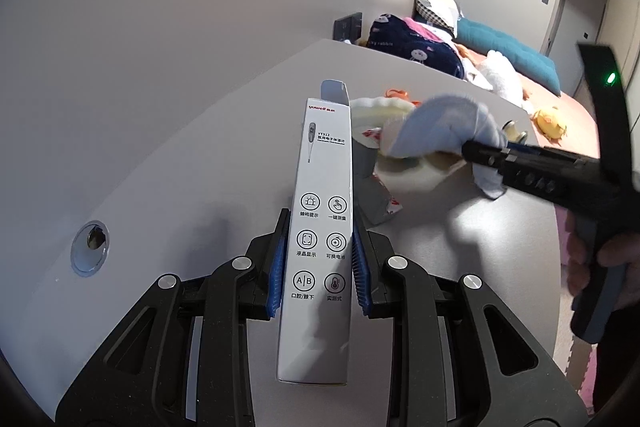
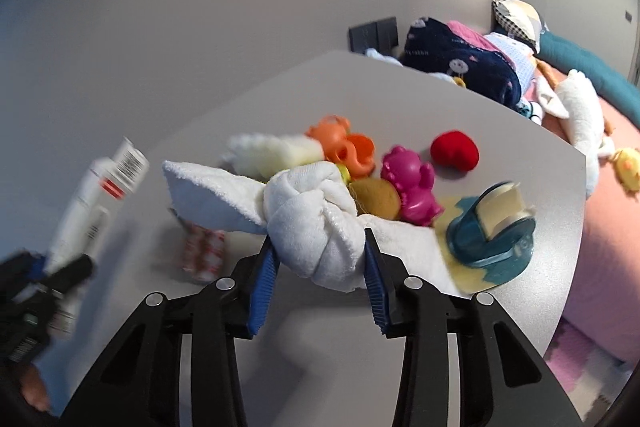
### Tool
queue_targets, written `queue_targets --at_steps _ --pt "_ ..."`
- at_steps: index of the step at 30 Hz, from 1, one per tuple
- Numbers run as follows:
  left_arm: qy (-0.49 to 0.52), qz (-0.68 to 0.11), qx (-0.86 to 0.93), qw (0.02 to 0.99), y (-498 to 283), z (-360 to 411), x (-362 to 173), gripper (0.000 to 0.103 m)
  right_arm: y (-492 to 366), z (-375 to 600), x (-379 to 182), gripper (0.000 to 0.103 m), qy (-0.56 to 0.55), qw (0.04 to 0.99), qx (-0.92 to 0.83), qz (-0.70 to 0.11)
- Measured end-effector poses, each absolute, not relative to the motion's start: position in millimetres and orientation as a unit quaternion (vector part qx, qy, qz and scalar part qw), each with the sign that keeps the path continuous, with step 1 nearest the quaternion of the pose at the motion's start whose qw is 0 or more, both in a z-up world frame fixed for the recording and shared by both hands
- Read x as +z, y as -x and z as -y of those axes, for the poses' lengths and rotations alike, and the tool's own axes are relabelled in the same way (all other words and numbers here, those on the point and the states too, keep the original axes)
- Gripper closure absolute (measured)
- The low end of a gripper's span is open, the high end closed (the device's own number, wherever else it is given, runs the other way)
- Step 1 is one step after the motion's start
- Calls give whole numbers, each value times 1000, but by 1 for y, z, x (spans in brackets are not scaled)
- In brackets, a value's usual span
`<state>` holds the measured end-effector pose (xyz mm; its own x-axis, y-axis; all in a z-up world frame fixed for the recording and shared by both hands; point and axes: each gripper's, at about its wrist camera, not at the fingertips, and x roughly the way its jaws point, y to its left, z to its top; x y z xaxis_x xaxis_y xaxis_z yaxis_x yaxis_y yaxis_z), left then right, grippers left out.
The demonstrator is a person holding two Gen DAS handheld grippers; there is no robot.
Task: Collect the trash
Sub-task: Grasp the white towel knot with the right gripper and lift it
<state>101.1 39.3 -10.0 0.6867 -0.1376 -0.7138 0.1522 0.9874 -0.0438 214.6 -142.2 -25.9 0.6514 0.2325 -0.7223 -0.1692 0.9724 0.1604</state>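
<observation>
In the left wrist view my left gripper (image 1: 320, 223) is shut on a tall white thermometer box (image 1: 324, 179), its blue pads pressing both long sides; the box stands upright over the grey table (image 1: 180, 187). My right gripper (image 2: 316, 239) is shut on a knotted white towel (image 2: 308, 215), held just above the table. The same towel (image 1: 440, 123) shows pale and blurred at the right gripper's tips (image 1: 470, 149). A silver wrapper with red-and-white ends (image 1: 374, 187) lies behind the box, also seen as the wrapper (image 2: 204, 251) left of the towel.
Toys crowd the table behind the towel: an orange one (image 2: 344, 147), a pink figure (image 2: 408, 183), a red heart (image 2: 456, 149), a teal tape dispenser (image 2: 492, 231). A cable hole (image 1: 90, 247) sits at the left. A bed (image 2: 608, 227) with clothes borders the table's right edge.
</observation>
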Motion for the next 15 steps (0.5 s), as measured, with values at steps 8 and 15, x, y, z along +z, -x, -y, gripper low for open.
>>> queue_targets --at_steps 8,15 --pt "-13 -373 -91 923 -90 -34 3 75 -194 142 22 61 -52 922 126 -362" --pt "-13 -363 -107 926 -76 -24 13 75 -171 150 51 60 -55 931 126 -337"
